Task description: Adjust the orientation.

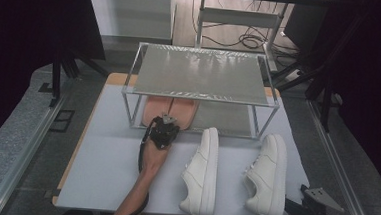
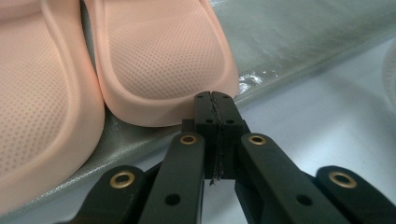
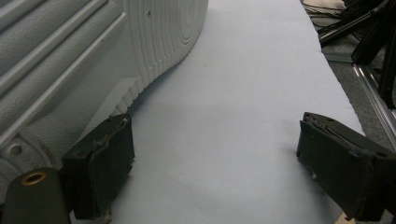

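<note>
Overhead, I see my left gripper point(image 1: 165, 122) at the pink rubber slippers point(image 1: 170, 111) on the metal rack's lower shelf point(image 1: 227, 121). Left gripper view: jaws pressed together, empty, at the slipper's heel. Right gripper view: right gripper point(image 3: 215, 170) wide open beside a white leather sneaker point(image 3: 70, 70).

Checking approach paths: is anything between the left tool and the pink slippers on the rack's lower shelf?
Nothing visible. The left tool, shut, sits right at the heel rim of the nearer pink slipper on the lower shelf; whether they touch is unclear.
</note>
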Tool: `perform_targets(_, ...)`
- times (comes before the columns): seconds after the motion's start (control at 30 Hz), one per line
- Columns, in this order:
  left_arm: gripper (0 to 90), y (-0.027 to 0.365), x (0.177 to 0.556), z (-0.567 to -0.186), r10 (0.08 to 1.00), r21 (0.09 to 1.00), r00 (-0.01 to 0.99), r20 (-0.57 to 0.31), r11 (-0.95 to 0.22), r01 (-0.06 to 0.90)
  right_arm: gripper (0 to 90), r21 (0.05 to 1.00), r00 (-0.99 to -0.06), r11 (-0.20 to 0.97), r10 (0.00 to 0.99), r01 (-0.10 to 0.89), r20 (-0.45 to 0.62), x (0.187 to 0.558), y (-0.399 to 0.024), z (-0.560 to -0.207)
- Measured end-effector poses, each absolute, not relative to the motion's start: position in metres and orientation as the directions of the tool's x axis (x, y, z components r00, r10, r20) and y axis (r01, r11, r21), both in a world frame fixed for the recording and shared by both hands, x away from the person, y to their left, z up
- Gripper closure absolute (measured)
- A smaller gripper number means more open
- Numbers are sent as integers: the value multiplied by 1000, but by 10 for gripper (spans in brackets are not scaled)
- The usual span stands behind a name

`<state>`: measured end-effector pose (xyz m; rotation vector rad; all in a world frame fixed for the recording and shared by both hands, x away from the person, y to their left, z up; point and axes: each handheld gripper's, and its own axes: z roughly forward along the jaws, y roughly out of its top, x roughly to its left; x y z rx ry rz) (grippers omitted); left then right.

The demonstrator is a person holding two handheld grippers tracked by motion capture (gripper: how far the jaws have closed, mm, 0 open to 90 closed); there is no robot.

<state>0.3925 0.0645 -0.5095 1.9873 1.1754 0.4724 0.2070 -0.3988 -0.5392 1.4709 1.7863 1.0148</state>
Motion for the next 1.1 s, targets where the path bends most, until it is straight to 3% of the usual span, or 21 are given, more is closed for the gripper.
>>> perform_targets(0.47, 858, 68, 376, -500, 841, 773, 536, -73, -292, 563, 113, 852, -201, 91, 979, 516, 17, 207, -399, -539)
perform_targets(1.1, 556, 95, 345, -476, 818, 778, 571, -73, -311, 546, 113, 852, -199, 90, 980, 516, 17, 207, -399, -539)
